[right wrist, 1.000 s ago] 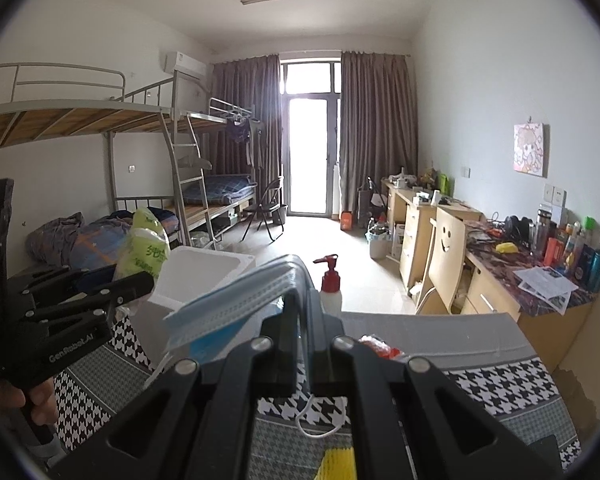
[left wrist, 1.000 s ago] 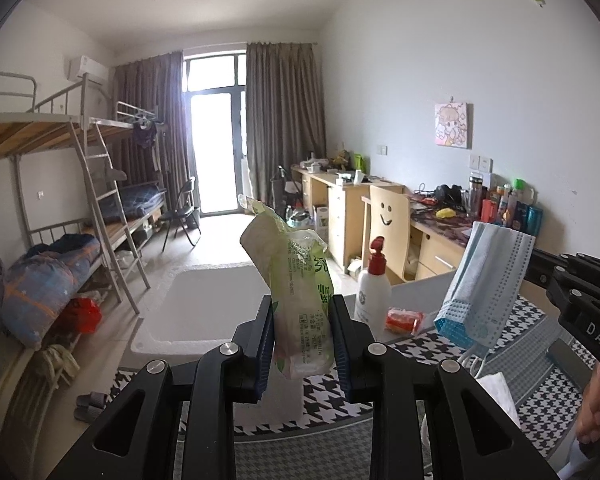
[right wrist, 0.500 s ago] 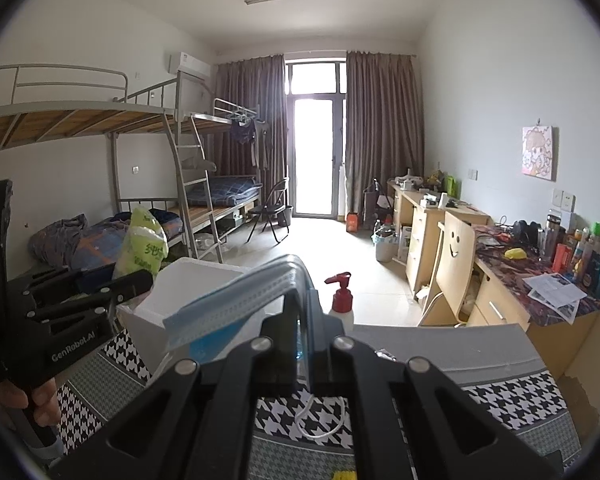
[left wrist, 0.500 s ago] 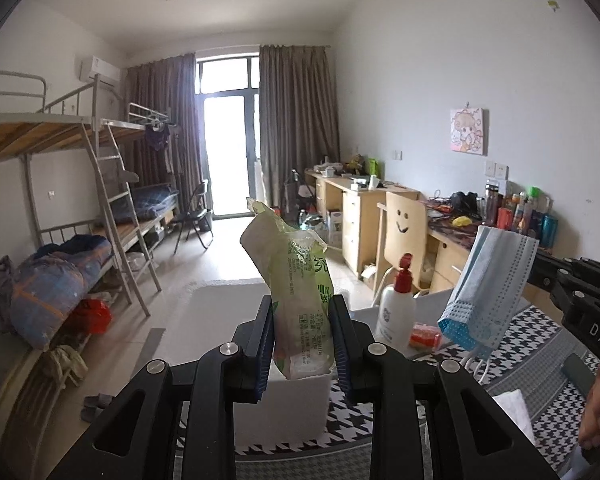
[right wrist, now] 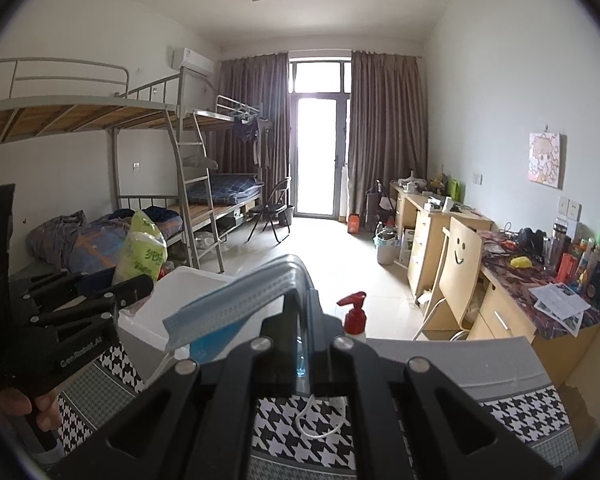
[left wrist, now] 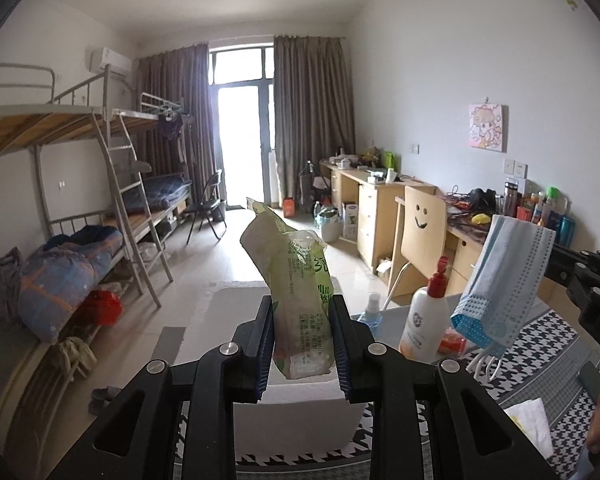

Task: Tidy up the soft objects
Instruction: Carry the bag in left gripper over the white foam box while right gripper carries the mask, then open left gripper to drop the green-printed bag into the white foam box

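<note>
My left gripper [left wrist: 302, 344] is shut on a green and white plastic tissue pack [left wrist: 300, 296], held upright above a white foam box [left wrist: 300, 404]. The pack also shows in the right wrist view [right wrist: 142, 252], with the left gripper [right wrist: 134, 286] at the left. My right gripper [right wrist: 302, 328] is shut on a blue surgical mask [right wrist: 236, 304], which hangs over the box's edge [right wrist: 152, 320]. In the left wrist view the mask [left wrist: 504, 288] hangs at the right, its white ear loops dangling.
A white pump bottle with a red top [left wrist: 424, 320], a small blue spray bottle [left wrist: 370, 314] and an orange packet [left wrist: 452, 342] stand on the houndstooth-covered table [right wrist: 520, 412]. A white tissue [left wrist: 530, 424] lies at the right. Desks, a chair and bunk beds are beyond.
Both grippers have risen and moved forward with their loads. The foam box now sits lower and closer under the left gripper, and the small spray bottle has come into view.
</note>
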A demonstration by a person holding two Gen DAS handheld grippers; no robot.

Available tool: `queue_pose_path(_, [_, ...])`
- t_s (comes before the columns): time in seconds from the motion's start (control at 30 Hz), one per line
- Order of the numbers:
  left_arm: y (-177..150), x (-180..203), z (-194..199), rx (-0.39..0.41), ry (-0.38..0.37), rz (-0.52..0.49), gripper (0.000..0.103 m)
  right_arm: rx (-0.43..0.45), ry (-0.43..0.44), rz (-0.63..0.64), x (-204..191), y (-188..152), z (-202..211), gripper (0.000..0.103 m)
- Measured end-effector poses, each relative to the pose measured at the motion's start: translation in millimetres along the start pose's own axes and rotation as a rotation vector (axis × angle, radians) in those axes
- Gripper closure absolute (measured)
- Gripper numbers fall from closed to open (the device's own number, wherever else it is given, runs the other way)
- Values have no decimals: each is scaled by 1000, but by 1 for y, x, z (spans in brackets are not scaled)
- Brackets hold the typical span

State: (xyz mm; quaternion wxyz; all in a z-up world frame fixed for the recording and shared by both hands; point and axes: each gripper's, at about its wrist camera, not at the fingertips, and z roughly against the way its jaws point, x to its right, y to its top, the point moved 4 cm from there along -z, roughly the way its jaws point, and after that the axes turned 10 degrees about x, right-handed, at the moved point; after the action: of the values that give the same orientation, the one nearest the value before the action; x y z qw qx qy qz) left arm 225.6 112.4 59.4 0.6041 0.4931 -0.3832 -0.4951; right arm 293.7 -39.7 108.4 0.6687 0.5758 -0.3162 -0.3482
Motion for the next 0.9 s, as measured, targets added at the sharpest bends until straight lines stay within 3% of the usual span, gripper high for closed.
queue_pose_path(0.2, [-4,-10,-9,-19,30,6,75,1,13,0,-6,6,-11,97])
queue_pose_path(0.9, [-11,-22,-47,-105,11,31,75,-37,4,15,-14,7,-48,97])
